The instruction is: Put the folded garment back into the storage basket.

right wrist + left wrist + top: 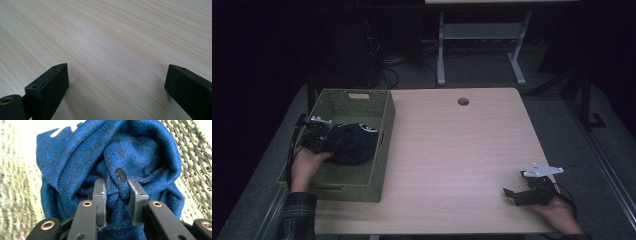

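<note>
Blue cap [110, 170] in left tool [117, 191]

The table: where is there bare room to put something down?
Bare wood runs from the green basket across to the right gripper, and back to the cable hole. Inside the basket it's crowded: the blue garment and left gripper.

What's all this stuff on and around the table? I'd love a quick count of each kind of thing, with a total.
Green woven basket: 1
Blue knitted garment, bunched up in the basket: 1
Hand-held grippers: 2, the left hand-held gripper pinching the garment, the right hand-held gripper with jaws apart over the bare table
Total: 4 things, plus the table
</note>
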Demonstrator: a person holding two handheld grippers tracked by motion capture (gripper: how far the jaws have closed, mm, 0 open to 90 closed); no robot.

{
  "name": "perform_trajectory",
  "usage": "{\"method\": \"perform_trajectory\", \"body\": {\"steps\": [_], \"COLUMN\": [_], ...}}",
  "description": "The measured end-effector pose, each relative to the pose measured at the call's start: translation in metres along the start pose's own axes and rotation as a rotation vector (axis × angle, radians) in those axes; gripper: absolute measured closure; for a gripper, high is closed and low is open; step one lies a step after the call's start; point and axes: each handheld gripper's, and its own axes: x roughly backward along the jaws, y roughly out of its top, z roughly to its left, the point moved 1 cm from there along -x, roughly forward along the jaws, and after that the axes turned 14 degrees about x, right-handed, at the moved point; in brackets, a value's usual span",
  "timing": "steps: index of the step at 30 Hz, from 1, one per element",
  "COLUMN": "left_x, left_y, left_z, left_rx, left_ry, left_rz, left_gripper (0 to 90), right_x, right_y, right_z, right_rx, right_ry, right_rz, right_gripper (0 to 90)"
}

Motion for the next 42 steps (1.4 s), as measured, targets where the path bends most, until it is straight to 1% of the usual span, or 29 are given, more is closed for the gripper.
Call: {"method": "perform_trajectory", "body": {"steps": [2, 6, 10, 11, 14, 16, 19, 24, 28, 34, 35, 42], "left_x": [-0.001, 0.002, 0.011, 0.014, 0.023, 0.027, 0.031, 0.034, 0.033, 0.03, 0.029, 0.02], "left_y": [-0.001, -0.001, 0.0, 0.001, 0.003, 0.005, 0.009, 0.014, 0.018, 0.023, 0.024, 0.023], "left_z": [0.002, 0.002, 0.0, -0.002, -0.011, -0.018, -0.031, -0.054, -0.073, -0.102, -0.107, -0.145], "left_rx": [0.002, -0.001, 0.013, 0.018, 0.011, 0.003, -0.017, -0.043, -0.069, -0.114, -0.116, -0.179], "left_ry": [-0.008, 0.0, -0.009, -0.017, -0.041, -0.059, -0.081, -0.139, -0.18, -0.224, -0.233, -0.283], "left_rz": [0.007, -0.016, -0.054, -0.065, -0.103, -0.122, -0.133, -0.156, -0.166, -0.177, -0.177, -0.176], "left_gripper": [68.0, 58.5, 45.2, 43.0, 34.9, 31.4, 27.3, 25.3, 25.0, 24.9, 24.8, 23.7], "right_x": [0.0, 0.0, 0.0, 0.0, 0.0, 0.0, 0.0, 0.0, 0.0, 0.0, 0.0, 0.0], "right_y": [0.0, 0.0, 0.0, 0.0, 0.0, 0.0, 0.0, 0.0, 0.0, 0.0, 0.0, 0.0], "right_z": [0.0, 0.0, 0.0, 0.0, 0.0, 0.0, 0.0, 0.0, 0.0, 0.0, 0.0, 0.0], "right_rx": [0.0, -0.006, -0.005, -0.005, -0.006, -0.005, -0.005, -0.005, -0.005, -0.004, -0.005, -0.004], "right_ry": [0.0, 0.001, 0.001, 0.001, 0.001, 0.002, 0.002, 0.002, 0.002, 0.002, 0.002, 0.004], "right_rz": [-0.001, 0.001, 0.001, 0.001, 0.001, 0.001, 0.001, 0.002, 0.002, 0.001, 0.001, 0.003], "right_gripper": [5.0, 4.8, 4.9, 4.8, 4.7, 4.7, 4.6, 4.7, 4.7, 4.7, 4.6, 4.2]}}
